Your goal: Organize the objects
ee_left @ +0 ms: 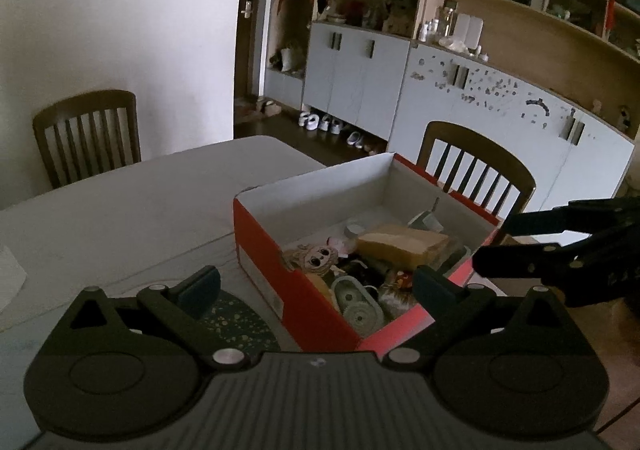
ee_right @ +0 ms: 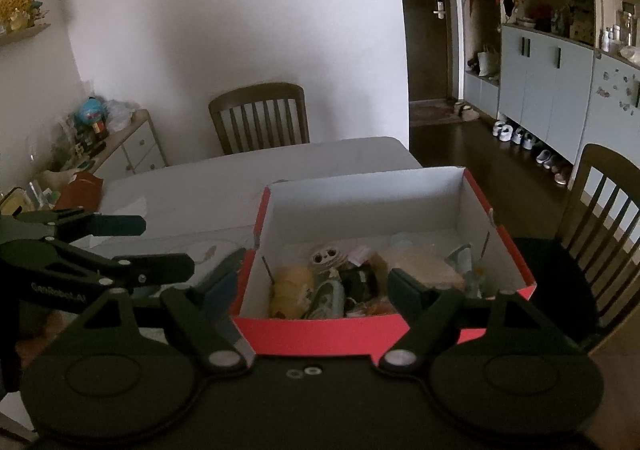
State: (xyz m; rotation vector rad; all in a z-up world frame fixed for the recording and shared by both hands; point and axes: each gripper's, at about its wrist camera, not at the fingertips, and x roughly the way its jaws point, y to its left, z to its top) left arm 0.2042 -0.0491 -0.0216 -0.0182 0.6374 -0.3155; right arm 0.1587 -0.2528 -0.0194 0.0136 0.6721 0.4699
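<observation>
A red shoebox [ee_left: 264,250] with a white inside stands open on the table and holds several small things. Among them are a tan block [ee_left: 400,246], a doll-face toy [ee_left: 316,256] and a green geared toy [ee_left: 358,302]. My left gripper [ee_left: 316,286] is open at the box's near corner, one finger outside the left wall and one over the contents, gripping nothing. In the right wrist view, the right gripper [ee_right: 316,286] is open over the shoebox's [ee_right: 360,334] near wall, also gripping nothing. Each gripper shows in the other's view: right gripper [ee_left: 496,244], left gripper [ee_right: 166,248].
A pale cloth covers the table [ee_left: 120,209]. A dark speckled mat [ee_left: 236,318] lies left of the box. Wooden chairs stand at the far end [ee_right: 260,117] and at the right side [ee_left: 476,165]. Grey cabinets [ee_left: 500,117] line the far wall, and a cluttered sideboard [ee_right: 100,137] stands on the left.
</observation>
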